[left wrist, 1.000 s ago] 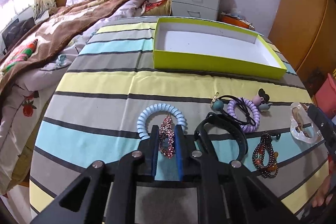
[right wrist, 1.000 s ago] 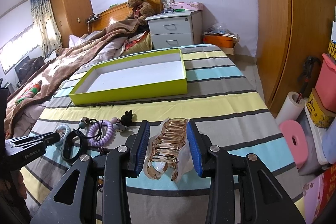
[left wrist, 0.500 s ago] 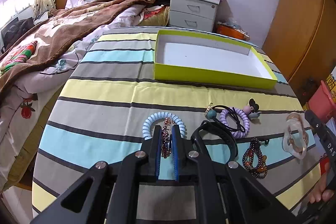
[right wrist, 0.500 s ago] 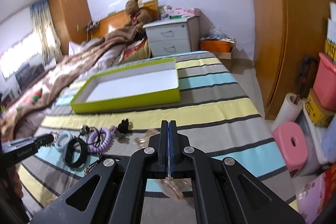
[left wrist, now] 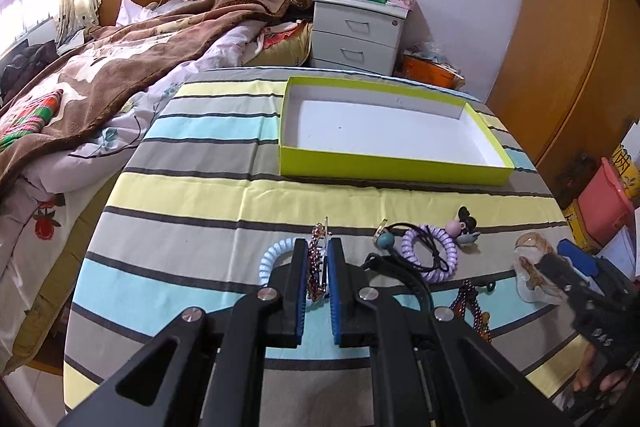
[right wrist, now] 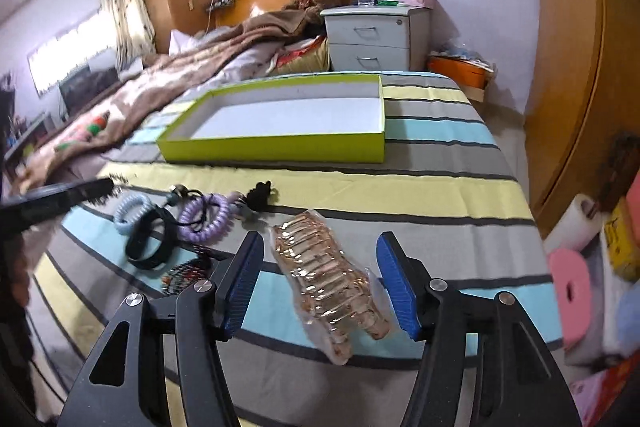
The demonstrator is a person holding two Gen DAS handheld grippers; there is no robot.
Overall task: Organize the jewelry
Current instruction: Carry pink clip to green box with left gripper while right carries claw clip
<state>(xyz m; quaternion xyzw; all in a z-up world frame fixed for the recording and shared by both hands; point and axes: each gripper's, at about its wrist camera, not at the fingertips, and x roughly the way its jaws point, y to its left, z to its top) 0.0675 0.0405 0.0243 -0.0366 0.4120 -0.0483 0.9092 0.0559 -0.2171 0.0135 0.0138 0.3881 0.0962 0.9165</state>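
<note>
left hand-held gripper (left wrist: pixel 318 277) pinching beaded red hair clip (left wrist: pixel 316 267) (sparkly, edge-on)

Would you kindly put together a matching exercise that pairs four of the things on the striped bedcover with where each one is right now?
Things:
1. sparkly red hair clip
2. rose-gold claw clip
3. green box
4. purple coil hair tie

Places:
A. lying between the opening fingers of the right gripper, untouched
B. at the far end of the cover, with nothing inside
C. pinched in the left gripper
D. on the cover with a black cord across it

Pairs: 1-C, 2-A, 3-B, 4-D
</note>
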